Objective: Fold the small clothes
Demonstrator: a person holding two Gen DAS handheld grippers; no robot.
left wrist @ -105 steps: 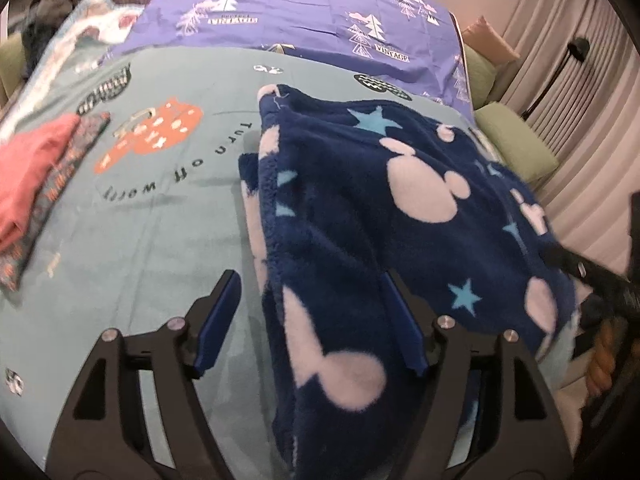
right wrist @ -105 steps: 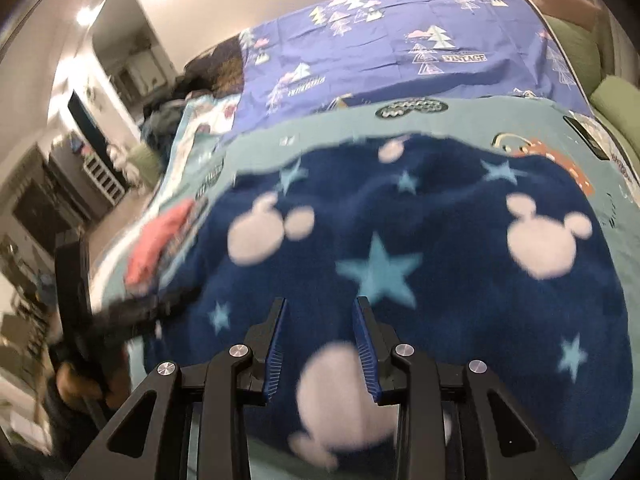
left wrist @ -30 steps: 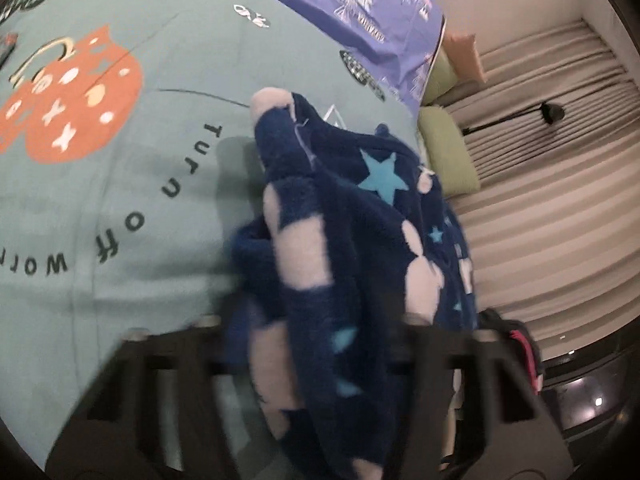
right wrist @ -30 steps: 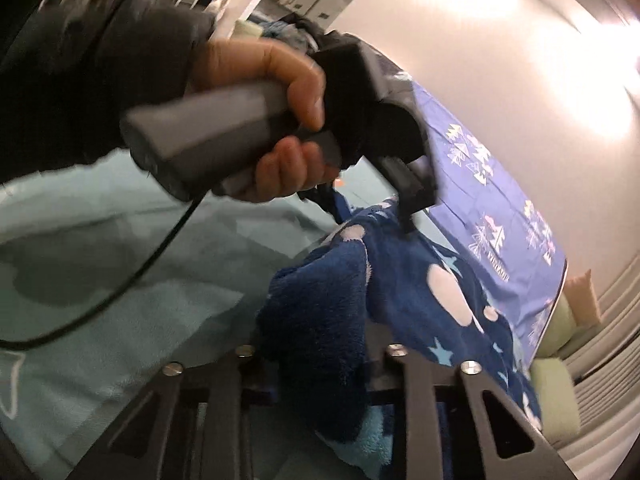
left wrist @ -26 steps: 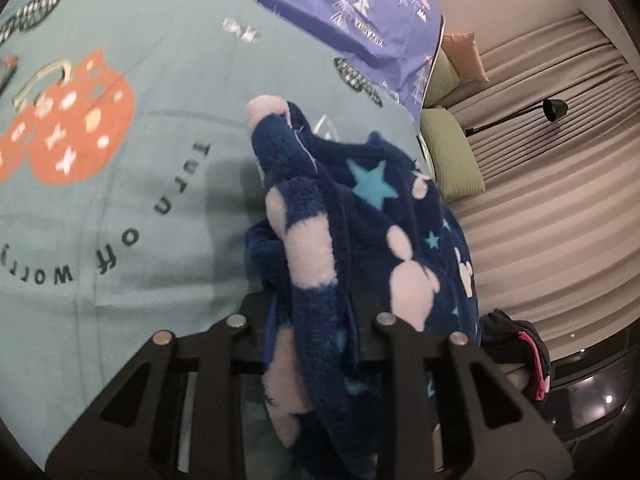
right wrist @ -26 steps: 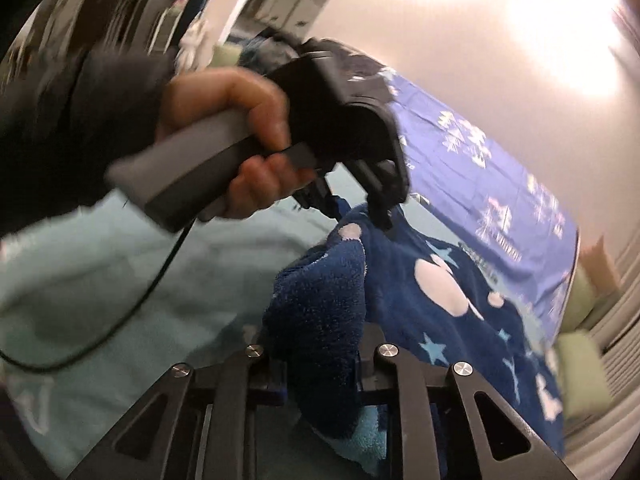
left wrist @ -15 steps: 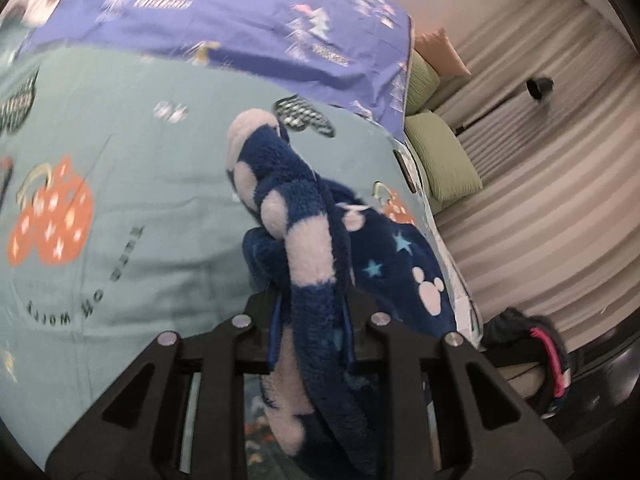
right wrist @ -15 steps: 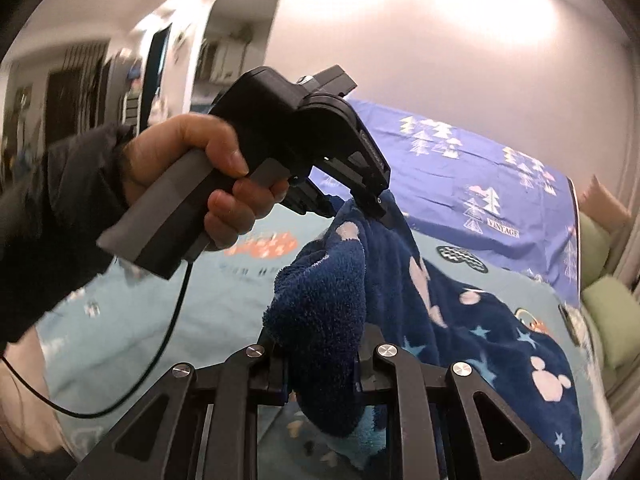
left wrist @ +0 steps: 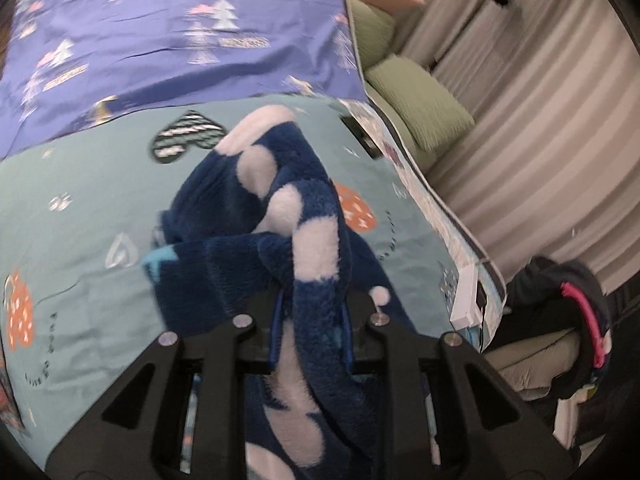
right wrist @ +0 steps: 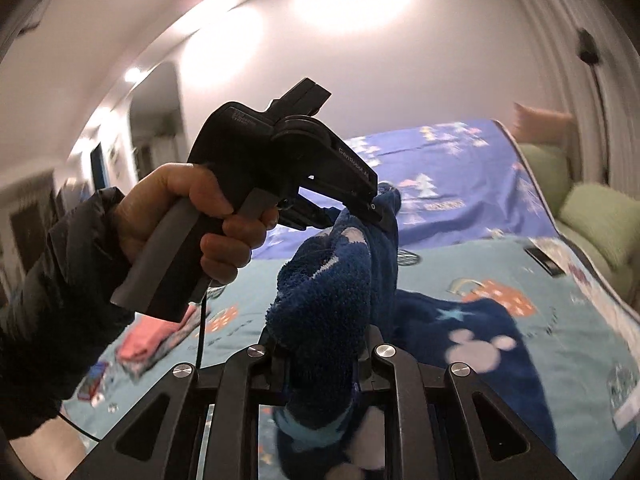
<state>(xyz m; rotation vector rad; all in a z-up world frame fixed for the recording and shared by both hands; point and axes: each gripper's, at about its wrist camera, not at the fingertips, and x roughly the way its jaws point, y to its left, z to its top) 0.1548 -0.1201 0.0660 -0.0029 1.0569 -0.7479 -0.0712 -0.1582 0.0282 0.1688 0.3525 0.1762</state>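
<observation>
above the bed (left wrist: 80,208), both grippers (left wrist: 310,320) (right wrist: 320,364) pinch fleece garment (left wrist: 280,216); fingertips buried in pile.

garment (left wrist: 308,240): thick fuzzy fleece, matt | bedsheet (left wrist: 80,208): smooth printed cloth | left gripper (left wrist: 310,332): matt black plastic, shiny metal screws | curtain (left wrist: 560,128): pleated cloth

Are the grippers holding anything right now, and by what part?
Both are shut on the navy fleece garment with pale mouse-head shapes: left gripper and right gripper each pinch a bunched fold at its raised end.
</observation>
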